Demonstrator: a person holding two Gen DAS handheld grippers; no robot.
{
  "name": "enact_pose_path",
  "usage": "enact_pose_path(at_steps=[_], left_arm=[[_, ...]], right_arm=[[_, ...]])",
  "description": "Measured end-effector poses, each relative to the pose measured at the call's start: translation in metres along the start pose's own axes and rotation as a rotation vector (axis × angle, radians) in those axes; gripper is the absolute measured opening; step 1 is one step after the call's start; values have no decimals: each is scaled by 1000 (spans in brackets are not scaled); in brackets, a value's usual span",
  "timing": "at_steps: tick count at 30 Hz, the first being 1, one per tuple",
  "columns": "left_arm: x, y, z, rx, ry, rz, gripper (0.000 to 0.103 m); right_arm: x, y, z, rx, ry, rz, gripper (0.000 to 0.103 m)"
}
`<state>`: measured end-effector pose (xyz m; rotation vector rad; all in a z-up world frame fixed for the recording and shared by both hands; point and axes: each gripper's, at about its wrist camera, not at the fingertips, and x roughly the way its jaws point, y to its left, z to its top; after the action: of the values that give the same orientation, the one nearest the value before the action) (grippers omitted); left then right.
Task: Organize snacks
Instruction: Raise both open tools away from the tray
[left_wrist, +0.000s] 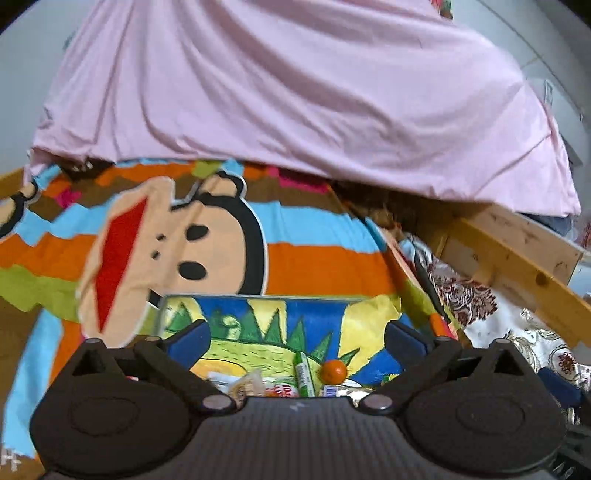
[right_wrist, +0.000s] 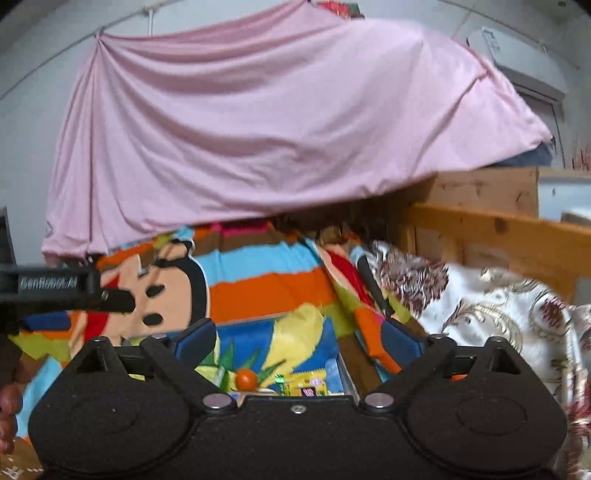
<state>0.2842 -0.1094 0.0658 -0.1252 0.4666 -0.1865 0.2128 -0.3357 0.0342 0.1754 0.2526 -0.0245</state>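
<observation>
Below and just ahead of both wide-open, empty claws, left (left_wrist: 295, 341) and right (right_wrist: 299, 341), snack packets (left_wrist: 258, 386) and a small round orange fruit (left_wrist: 333, 371) lie in a dinosaur-printed blue box (left_wrist: 258, 314) on the bed.

Snacks (left_wrist: 280, 384) in box (left_wrist: 258, 301) (on bedspread (left_wrist: 314, 254))

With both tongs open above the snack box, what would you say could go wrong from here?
The small orange fruit sits loose on the packets in the box and may roll if they are disturbed. The left tongs and right tongs hang empty over the same box and could collide. The packets overlap, so one grab may take two.
</observation>
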Motion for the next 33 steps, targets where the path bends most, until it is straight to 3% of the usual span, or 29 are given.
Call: enact_pose_path(at_steps=[11, 26, 33], left_arm=[[-95, 32, -29, -72, -53, 51, 102], [-201, 50, -81, 52, -144, 133, 102], [-227, 58, -107, 37, -149, 125, 102]], right_arm=[[-82, 21, 10, -39, -45, 65, 102], [-172, 62, -23, -120, -29, 140, 102], [-197, 75, -42, -156, 1, 143, 102]])
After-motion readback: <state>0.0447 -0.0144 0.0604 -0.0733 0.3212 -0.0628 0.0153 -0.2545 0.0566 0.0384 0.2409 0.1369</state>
